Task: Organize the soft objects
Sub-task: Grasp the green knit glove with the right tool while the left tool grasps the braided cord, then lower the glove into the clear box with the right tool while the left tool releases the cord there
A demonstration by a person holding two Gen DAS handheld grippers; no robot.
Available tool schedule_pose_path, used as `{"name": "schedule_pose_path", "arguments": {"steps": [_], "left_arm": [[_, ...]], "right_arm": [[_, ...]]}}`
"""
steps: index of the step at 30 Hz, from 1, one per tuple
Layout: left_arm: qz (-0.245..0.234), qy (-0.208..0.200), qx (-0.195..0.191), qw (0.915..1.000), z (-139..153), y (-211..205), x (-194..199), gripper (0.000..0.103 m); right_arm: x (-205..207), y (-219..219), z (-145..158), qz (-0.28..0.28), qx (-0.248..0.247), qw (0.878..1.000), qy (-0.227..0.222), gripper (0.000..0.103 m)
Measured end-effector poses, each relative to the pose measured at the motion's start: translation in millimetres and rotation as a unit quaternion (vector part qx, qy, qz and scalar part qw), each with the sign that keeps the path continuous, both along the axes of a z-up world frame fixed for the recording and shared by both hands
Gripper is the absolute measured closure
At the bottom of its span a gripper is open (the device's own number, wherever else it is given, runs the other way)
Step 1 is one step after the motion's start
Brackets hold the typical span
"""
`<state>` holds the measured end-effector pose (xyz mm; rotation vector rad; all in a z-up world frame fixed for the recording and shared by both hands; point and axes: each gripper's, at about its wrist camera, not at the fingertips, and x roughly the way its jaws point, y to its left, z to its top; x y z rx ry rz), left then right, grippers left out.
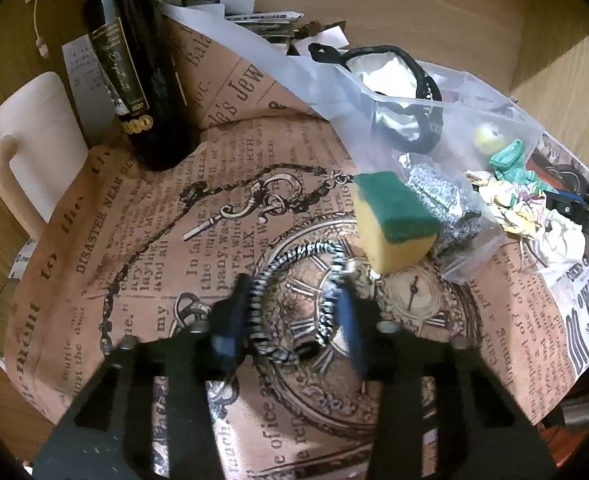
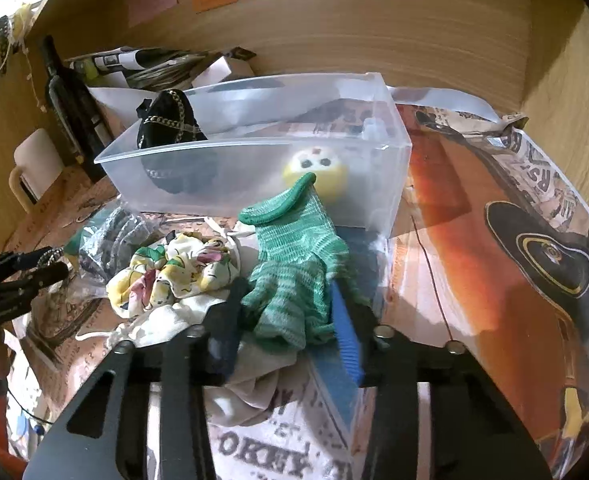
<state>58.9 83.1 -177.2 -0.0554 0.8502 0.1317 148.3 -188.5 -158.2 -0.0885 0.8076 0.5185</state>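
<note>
My left gripper point(image 1: 294, 300) is open around a black-and-white coiled hair tie point(image 1: 294, 304) lying on the newspaper-print cloth point(image 1: 154, 240); the fingers stand on either side of it. A yellow-green sponge point(image 1: 394, 224) and a steel scourer in a plastic bag point(image 1: 442, 200) lie just beyond. My right gripper point(image 2: 290, 300) is closed on a green knit glove point(image 2: 294, 264) in front of the clear plastic bin point(image 2: 254, 148). The bin holds a black chain bag point(image 2: 166, 120) and a yellow toy face point(image 2: 318, 172). A floral scrunchie point(image 2: 174, 272) lies left of the glove.
A dark wine bottle point(image 1: 134, 60) and a cream mug point(image 1: 34, 140) stand at the left. Papers are piled at the back against the wooden wall point(image 2: 414, 20). A white cloth point(image 2: 246, 380) lies under my right gripper. The left gripper shows at the left edge of the right wrist view point(image 2: 18, 276).
</note>
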Motion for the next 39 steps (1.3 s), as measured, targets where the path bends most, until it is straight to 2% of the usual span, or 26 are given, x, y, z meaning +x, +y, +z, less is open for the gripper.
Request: {"name": "schedule_pose_path", "arguments": {"steps": [4,14,25,32,39], "left_arm": [[-0.004,-0.006,-0.004,1.0000,4,0,0,0.091],[-0.002,-0.058,0.002,0.9983,37,-2,0,0.091],[-0.036,-0.131,-0.025,0.9904,90,-17,20,0.091],[-0.063,-0.154,-0.028,0.9857,111,-36,40,0.091],[-0.086,-0.161,-0.030,0.9828,123,-56,70,0.091]], "right_arm": [[-1,-4,2,-0.008,0.010,1.000,-0.007,0.079],[-6,-14,14,-0.024,0.033,0.999,-0.037,0.085],[-23,-26,58,-0.031,0.064,0.991,-0.109,0.086],[-32,-31,91,-0.030,0.085,0.982,-0.167,0.086],[-16,-19,106,-0.019,0.094,0.977,-0.189,0.086]]}}
